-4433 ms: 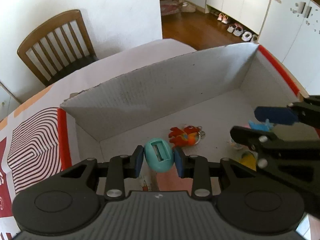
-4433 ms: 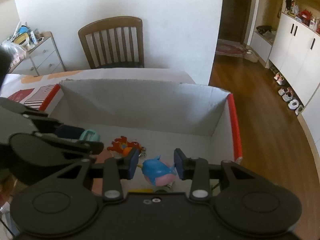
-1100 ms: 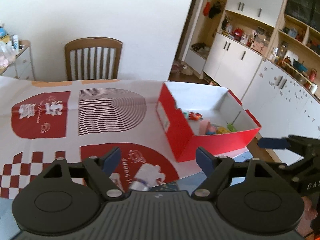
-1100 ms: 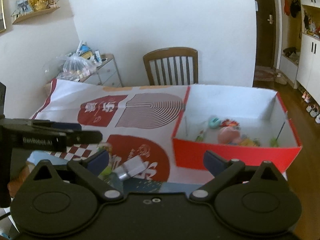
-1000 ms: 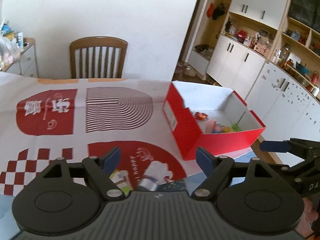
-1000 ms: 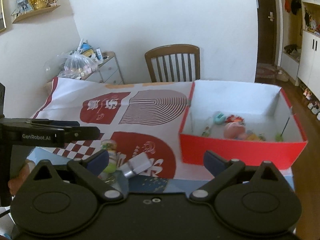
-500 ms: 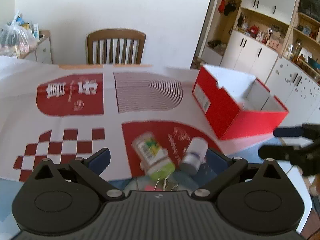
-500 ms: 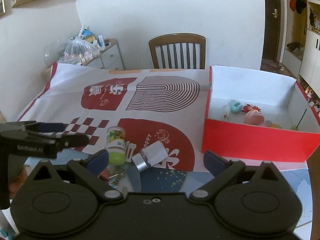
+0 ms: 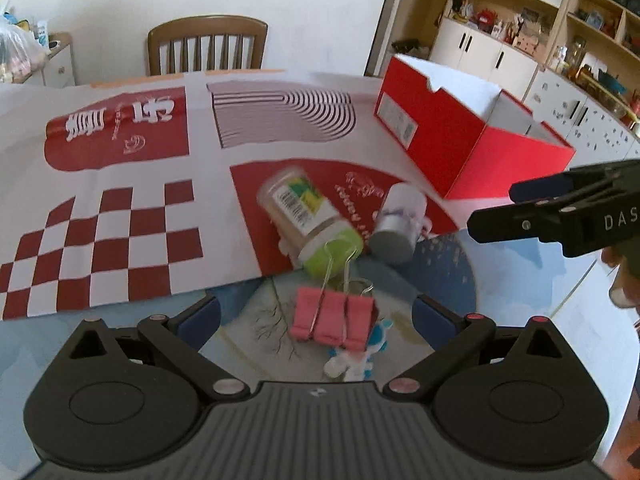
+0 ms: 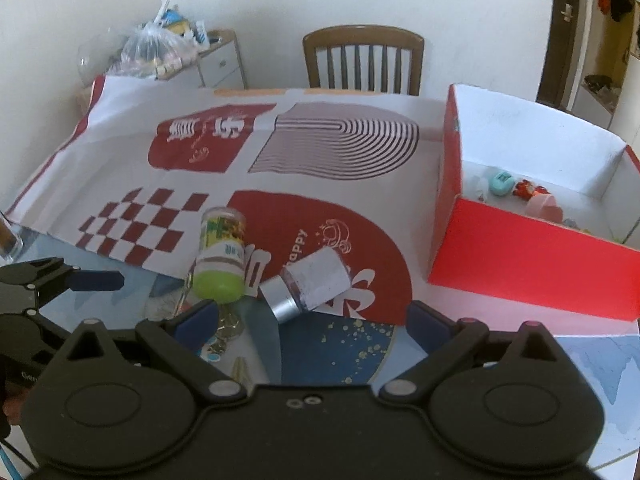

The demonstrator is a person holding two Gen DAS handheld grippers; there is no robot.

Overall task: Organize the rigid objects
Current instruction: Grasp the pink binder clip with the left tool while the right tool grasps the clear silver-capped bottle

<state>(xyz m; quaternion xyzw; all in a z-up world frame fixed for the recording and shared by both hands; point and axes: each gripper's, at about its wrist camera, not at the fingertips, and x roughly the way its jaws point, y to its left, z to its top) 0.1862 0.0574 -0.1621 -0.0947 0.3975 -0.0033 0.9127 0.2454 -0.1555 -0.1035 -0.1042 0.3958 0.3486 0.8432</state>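
A green-capped jar (image 9: 310, 220) and a white bottle with a silver cap (image 9: 396, 220) lie on their sides on the table's near part. A pink binder clip (image 9: 332, 318) lies right in front of my left gripper (image 9: 316, 318), over a small white-and-blue figure (image 9: 352, 360). My left gripper is open and empty. My right gripper (image 10: 312, 320) is open and empty, just short of the silver-capped bottle (image 10: 312, 280) and the green-capped jar (image 10: 220, 260). A red box (image 10: 532, 256) at the right holds small toys (image 10: 520, 192).
A red-and-white patterned cloth (image 10: 260, 168) covers most of the table. A wooden chair (image 10: 362, 60) stands at the far side. A cabinet with a plastic bag (image 10: 156, 52) is at the back left. Keys (image 10: 224, 332) lie near my right gripper. White cupboards (image 9: 500, 52) line the right wall.
Both grippers let go of their toys in the box and pulled back. In the last second they dropped lower and closer to the jar, bottle and clip.
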